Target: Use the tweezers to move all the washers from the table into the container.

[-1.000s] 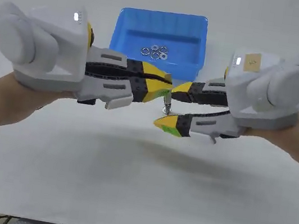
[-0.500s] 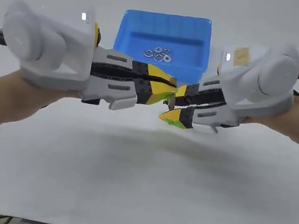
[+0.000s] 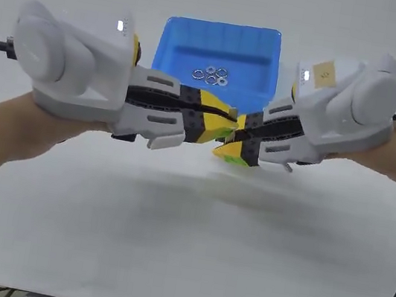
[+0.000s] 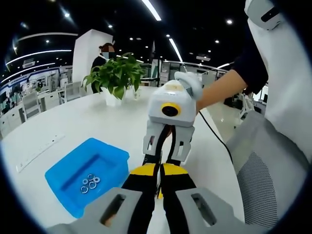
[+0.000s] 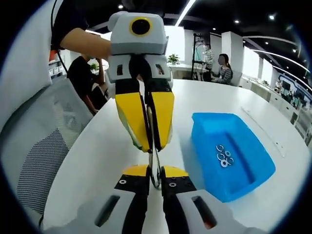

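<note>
right tongs point(image 3: 233, 137) have closed beside left tongs point(image 3: 231, 121); right gripper view shows both pinching the tweezers point(image 5: 154, 160).

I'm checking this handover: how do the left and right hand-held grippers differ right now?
The left hand-held gripper lies about level, while the right hand-held gripper tilts down toward it. The right one carries a tan sticker on top; the left's top is plain white. The right's lower jaw tip looks green, the left's tips yellow. Both are shut on the tweezers.
</note>
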Demonstrator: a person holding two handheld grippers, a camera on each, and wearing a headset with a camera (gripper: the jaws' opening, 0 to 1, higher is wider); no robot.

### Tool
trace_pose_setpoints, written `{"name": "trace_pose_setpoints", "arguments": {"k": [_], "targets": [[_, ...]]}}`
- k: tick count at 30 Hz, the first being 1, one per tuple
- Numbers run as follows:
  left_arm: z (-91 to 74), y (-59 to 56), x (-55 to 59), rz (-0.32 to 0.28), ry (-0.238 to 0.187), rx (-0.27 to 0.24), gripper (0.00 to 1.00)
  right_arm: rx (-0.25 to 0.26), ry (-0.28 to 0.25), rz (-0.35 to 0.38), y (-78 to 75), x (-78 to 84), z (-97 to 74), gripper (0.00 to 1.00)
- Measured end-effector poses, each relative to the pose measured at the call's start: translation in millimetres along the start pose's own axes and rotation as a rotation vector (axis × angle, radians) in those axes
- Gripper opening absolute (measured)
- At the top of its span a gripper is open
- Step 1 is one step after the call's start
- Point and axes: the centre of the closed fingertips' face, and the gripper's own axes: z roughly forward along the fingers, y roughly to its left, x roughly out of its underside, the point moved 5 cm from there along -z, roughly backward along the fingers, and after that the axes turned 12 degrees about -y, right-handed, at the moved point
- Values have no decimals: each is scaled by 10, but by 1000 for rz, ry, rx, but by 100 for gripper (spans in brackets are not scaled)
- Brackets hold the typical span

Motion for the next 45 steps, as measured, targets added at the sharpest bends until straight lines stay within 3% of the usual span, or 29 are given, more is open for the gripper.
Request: {"name": "trace_pose_setpoints", "arguments": {"k": [8, 17, 21, 23, 25, 29, 30, 32, 39, 41, 45], "targets": [[-62, -65, 13, 13, 42, -38, 10, 31, 3, -4, 50, -8, 17, 9], [-103, -151, -102, -8, 6, -38, 24, 65, -12, 19, 106, -99, -11, 9], [-202, -132, -163, -43, -17, -116, 43, 64, -19, 14, 131, -207, -29, 9], [-282, -128, -175, -32, -22, -148, 53, 62, -15, 5, 136, -251, -27, 9], [-375, -134, -157, -25, -7, -177, 55, 61, -11, -2, 138, -284, -25, 9], [-548, -182, -138, -55, -17, -224, 65, 61, -16, -13, 156, -381, -36, 9], [-587, -204, -142, -101, -36, -254, 71, 60, -19, -17, 168, -413, -49, 9], [-626, -225, -162, -120, -74, -282, 84, 61, -20, -21, 186, -463, -70, 9], [-769, -385, -43, -115, -59, -295, 92, 81, -25, -46, 179, -636, -142, 9], [-807, -410, -16, -123, -60, -302, 98, 96, -26, -47, 148, -683, -166, 9], [-885, -438, -23, -126, -59, -304, 100, 141, -40, -55, 35, -803, -233, 9]]}}
